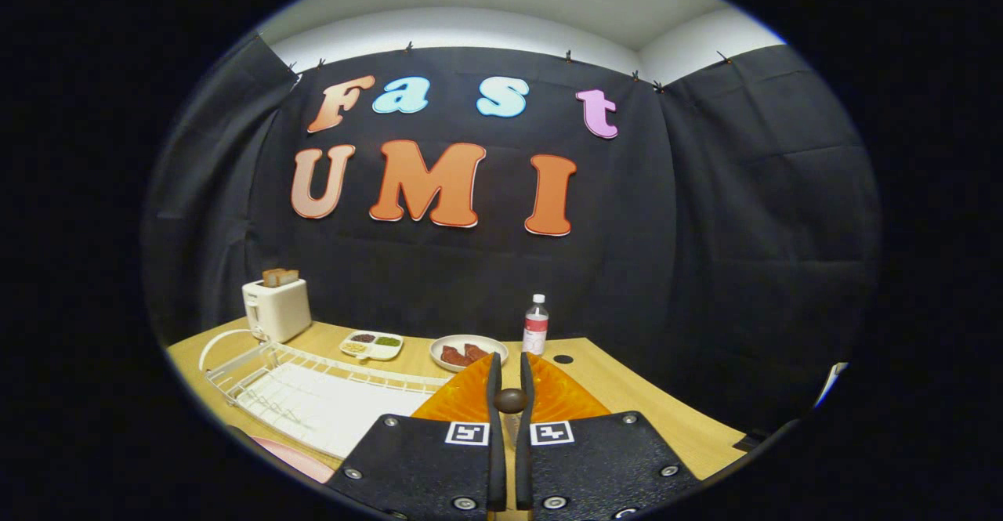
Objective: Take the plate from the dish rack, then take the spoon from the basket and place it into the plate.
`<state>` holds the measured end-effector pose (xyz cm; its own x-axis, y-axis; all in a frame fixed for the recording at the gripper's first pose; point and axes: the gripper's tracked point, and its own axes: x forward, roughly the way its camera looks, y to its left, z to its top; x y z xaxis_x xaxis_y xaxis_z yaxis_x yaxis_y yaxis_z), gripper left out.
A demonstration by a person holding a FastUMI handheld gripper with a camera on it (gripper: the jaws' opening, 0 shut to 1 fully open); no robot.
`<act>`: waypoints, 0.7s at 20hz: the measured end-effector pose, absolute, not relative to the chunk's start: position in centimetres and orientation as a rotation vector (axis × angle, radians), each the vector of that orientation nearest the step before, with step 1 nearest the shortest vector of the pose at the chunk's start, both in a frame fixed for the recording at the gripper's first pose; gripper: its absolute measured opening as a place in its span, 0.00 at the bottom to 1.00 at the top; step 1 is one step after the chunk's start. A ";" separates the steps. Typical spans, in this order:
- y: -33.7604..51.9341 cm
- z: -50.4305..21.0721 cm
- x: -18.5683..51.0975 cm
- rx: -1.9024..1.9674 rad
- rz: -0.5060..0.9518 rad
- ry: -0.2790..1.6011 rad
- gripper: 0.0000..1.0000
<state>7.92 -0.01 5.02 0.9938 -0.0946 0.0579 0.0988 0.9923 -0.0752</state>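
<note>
The gripper (509,384) has its two fingers closed on the brown end of a spoon (510,400), over an orange plate (462,396). The white dish rack (313,396) sits left. A toaster (276,308) stands far left.

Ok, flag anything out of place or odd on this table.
Nothing stands out. The gripper is shut on a dark rounded spoon end above the orange plate. The dish rack, toaster and bottle stand upright, nothing spilled.
</note>
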 end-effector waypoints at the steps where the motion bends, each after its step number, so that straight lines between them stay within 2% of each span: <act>1: 1.1 4.9 6.9 -0.078 -0.075 -0.050 0.05; 10: 11.4 2.6 -0.9 -0.019 0.128 -0.055 0.05; 14: 15.5 -0.8 -2.7 -0.028 0.197 -0.031 0.05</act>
<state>-2.67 15.46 -0.80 0.9802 0.1960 0.0284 -0.1952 0.9803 -0.0309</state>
